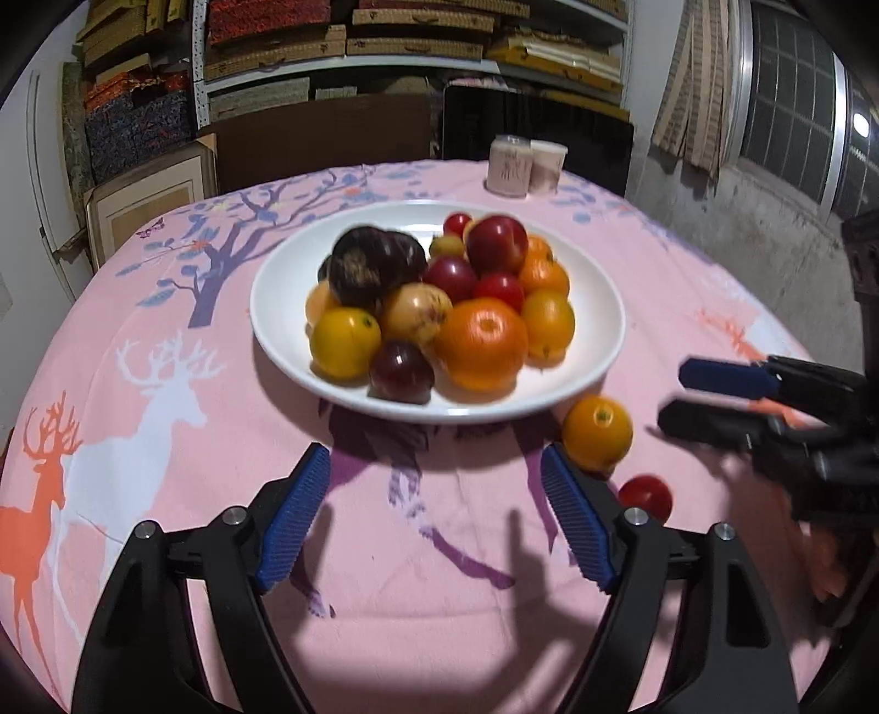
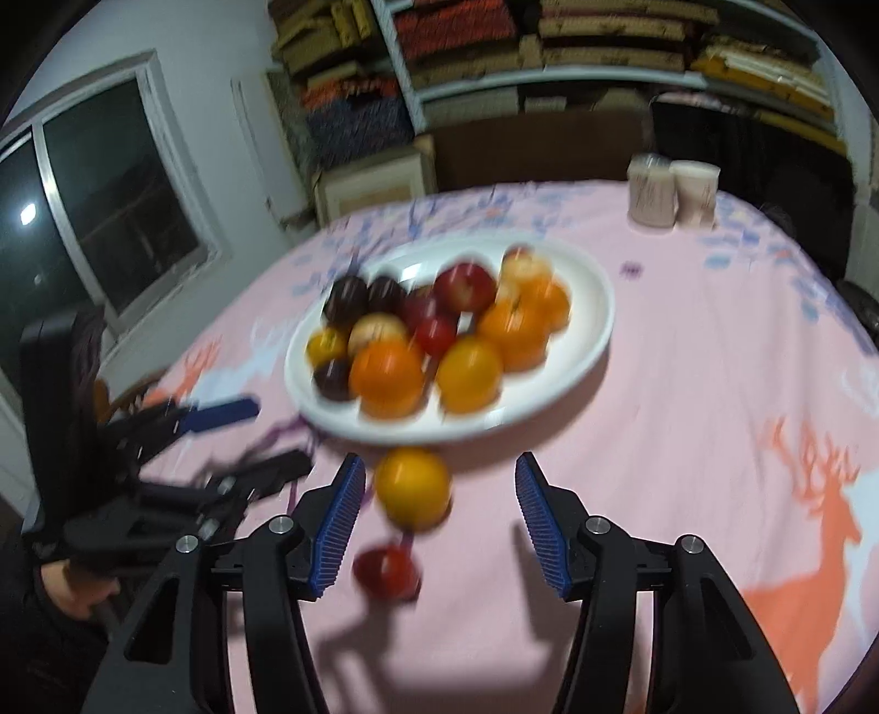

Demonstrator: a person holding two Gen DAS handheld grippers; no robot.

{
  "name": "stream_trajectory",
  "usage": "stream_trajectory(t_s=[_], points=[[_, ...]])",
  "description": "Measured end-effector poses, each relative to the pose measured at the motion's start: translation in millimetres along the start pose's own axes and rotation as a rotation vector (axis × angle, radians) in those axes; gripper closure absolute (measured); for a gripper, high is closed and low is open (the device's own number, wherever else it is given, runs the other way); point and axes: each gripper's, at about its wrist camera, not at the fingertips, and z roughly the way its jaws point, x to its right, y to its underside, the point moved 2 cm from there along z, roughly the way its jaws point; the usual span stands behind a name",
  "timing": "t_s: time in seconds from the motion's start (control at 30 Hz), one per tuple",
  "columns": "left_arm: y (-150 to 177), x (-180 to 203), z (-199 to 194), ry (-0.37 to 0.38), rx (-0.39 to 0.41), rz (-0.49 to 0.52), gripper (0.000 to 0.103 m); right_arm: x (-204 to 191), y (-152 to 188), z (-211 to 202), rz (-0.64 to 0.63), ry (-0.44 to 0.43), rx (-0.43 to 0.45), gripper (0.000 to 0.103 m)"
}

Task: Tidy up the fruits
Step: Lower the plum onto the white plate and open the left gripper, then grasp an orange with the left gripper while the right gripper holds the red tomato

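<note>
A white plate (image 1: pixel 285 329) (image 2: pixel 593 307) on the pink tablecloth holds several oranges, red apples and dark plums. A loose orange (image 1: pixel 597 434) (image 2: pixel 412 486) and a small red fruit (image 1: pixel 646 496) (image 2: pixel 386 571) lie on the cloth just in front of the plate. My left gripper (image 1: pixel 437 511) is open and empty, in front of the plate, left of the loose orange; it also shows in the right wrist view (image 2: pixel 263 434). My right gripper (image 2: pixel 439 519) is open and empty, with the loose orange between its fingers near the left pad; it also shows in the left wrist view (image 1: pixel 673 398).
Two pale cups (image 1: pixel 524 165) (image 2: pixel 673 189) stand at the table's far side. The pink deer-print tablecloth (image 1: pixel 165 384) covers a round table. Shelves of stacked boxes (image 1: pixel 384 44) and a dark panel stand behind it. A window (image 2: pixel 110 208) is at left.
</note>
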Motion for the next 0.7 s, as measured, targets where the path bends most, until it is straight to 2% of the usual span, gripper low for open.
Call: stream_trajectory(t_s=[0.13, 0.17, 0.2, 0.27, 0.33, 0.53, 0.7], points=[[7, 1, 5, -0.051, -0.026, 0.010, 0.026, -23, 22, 9, -0.111, 0.007, -0.076, 0.046], [8, 0, 6, -0.056, -0.031, 0.005, 0.026, -26, 24, 13, -0.128, 0.013, -0.089, 0.049], [9, -1, 6, -0.060, -0.036, -0.001, 0.026, -28, 25, 16, -0.137, 0.018, -0.096, 0.058], [10, -4, 7, -0.065, -0.040, -0.012, 0.026, -30, 27, 23, -0.133, -0.007, -0.125, 0.068], [11, -8, 7, -0.068, -0.042, -0.027, 0.025, -27, 28, 30, -0.115, -0.011, -0.149, 0.072], [12, -9, 11, -0.062, -0.057, -0.032, 0.025, -19, 29, 21, -0.069, -0.007, -0.107, 0.073], [9, 0, 7, -0.045, -0.041, -0.010, 0.024, -11, 30, -4, -0.098, 0.090, -0.025, 0.073]])
